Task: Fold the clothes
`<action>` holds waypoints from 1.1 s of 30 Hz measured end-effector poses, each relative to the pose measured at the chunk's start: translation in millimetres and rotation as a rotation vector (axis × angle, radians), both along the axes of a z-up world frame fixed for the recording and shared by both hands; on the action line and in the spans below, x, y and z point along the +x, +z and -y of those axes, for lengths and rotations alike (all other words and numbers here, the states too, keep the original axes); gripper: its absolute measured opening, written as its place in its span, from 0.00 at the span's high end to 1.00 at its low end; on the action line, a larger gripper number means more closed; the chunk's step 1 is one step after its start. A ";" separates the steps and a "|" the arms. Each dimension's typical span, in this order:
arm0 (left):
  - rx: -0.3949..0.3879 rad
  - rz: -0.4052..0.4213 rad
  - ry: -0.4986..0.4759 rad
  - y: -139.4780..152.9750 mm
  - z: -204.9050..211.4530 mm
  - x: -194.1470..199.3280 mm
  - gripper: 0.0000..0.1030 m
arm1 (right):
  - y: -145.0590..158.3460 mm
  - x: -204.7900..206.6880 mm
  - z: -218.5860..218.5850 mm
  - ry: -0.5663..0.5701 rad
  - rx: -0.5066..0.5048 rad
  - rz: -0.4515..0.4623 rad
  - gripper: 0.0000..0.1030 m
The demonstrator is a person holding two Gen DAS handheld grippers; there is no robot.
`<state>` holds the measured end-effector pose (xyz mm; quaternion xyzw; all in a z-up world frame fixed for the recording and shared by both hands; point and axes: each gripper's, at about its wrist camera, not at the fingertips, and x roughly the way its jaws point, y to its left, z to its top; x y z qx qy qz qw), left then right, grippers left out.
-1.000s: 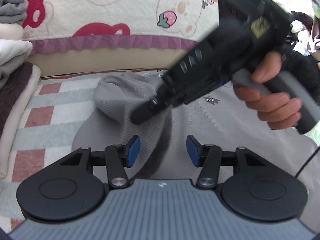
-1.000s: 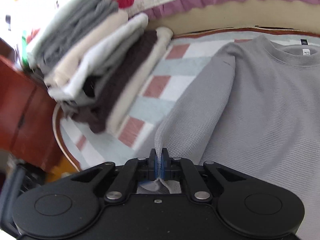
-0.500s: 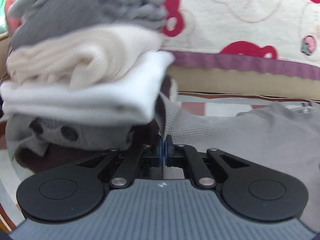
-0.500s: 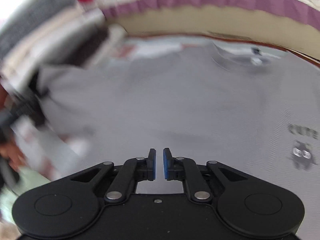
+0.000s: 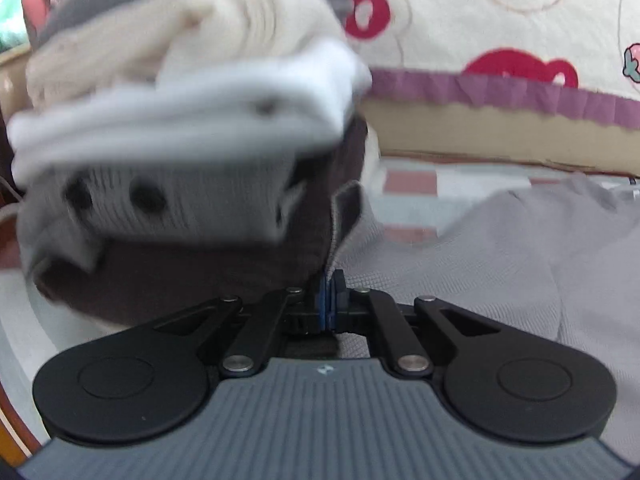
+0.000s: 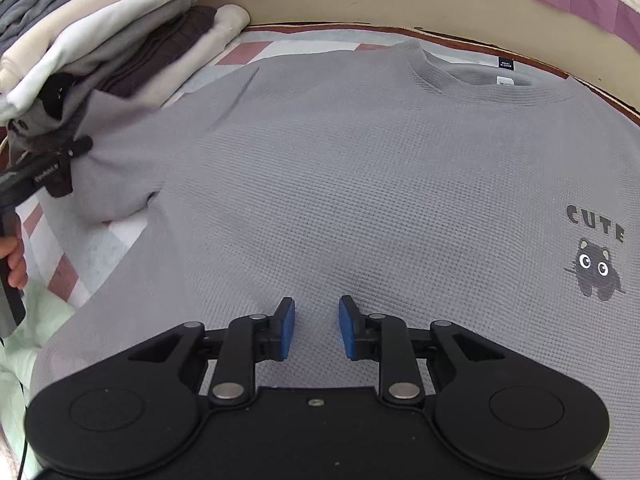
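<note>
The left gripper (image 5: 329, 300) and right gripper (image 6: 316, 328) are showing black linkage arms, silver screws and blue pads (image 6: 286, 328).

Your left wrist camera sits low on the bed, pressed close to the stack of folded clothes (image 5: 180, 128), facing the quilted headboard (image 5: 500, 20) across the gray sweatshirt (image 5: 500, 248). Your right wrist camera looks down from higher, over the sweatshirt's chest. Both views share the sweatshirt, stack and headboard
</note>
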<state>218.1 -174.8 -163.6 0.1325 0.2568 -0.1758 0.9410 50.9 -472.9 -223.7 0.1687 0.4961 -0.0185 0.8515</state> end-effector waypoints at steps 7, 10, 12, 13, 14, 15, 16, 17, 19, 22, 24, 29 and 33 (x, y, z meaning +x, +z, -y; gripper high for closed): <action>0.155 0.050 -0.054 -6.8 11.8 -11.5 0.96 | 4.2 -26.7 25.2 -0.084 -0.006 0.024 0.72; 0.198 0.027 -0.062 -12.5 19.0 -13.4 0.94 | 17.0 -54.6 56.1 -0.195 -0.020 0.068 0.71; 0.226 0.012 -0.068 -16.3 23.8 -14.6 0.93 | 25.4 -73.8 77.3 -0.272 -0.027 0.098 0.64; 0.229 0.009 -0.077 -15.7 24.2 -17.6 0.88 | 29.3 -86.6 92.3 -0.333 -0.019 0.114 0.58; 0.218 0.036 -0.096 -10.8 23.8 -26.0 0.83 | 32.3 -100.8 108.9 -0.403 -0.006 0.126 0.57; 0.210 0.094 -0.119 -4.9 26.5 -37.2 0.83 | 35.4 -115.0 125.4 -0.473 0.006 0.138 0.57; 0.202 0.153 -0.142 1.0 29.2 -48.5 0.80 | 37.9 -129.7 142.1 -0.546 0.024 0.150 0.57; 0.194 0.211 -0.165 6.9 31.9 -59.7 0.73 | 37.6 -146.8 159.7 -0.637 0.072 0.162 0.57; 0.163 0.294 -0.218 18.5 38.3 -79.4 0.65 | 36.5 -181.0 194.4 -0.815 0.169 0.187 0.57; 0.047 0.172 -0.327 28.9 59.1 -85.2 0.61 | 27.1 -226.6 234.9 -0.991 0.292 0.227 0.49; -0.006 0.025 -0.387 28.4 76.7 -81.5 0.61 | 17.7 -248.4 252.3 -1.076 0.311 0.220 0.47; -0.135 -0.233 -0.449 17.0 113.9 -68.4 0.61 | -14.6 -275.4 269.2 -1.190 0.404 0.190 0.45; -0.128 -0.245 -0.456 4.7 131.3 -69.8 0.62 | -34.5 -265.7 268.0 -1.169 0.518 0.196 0.45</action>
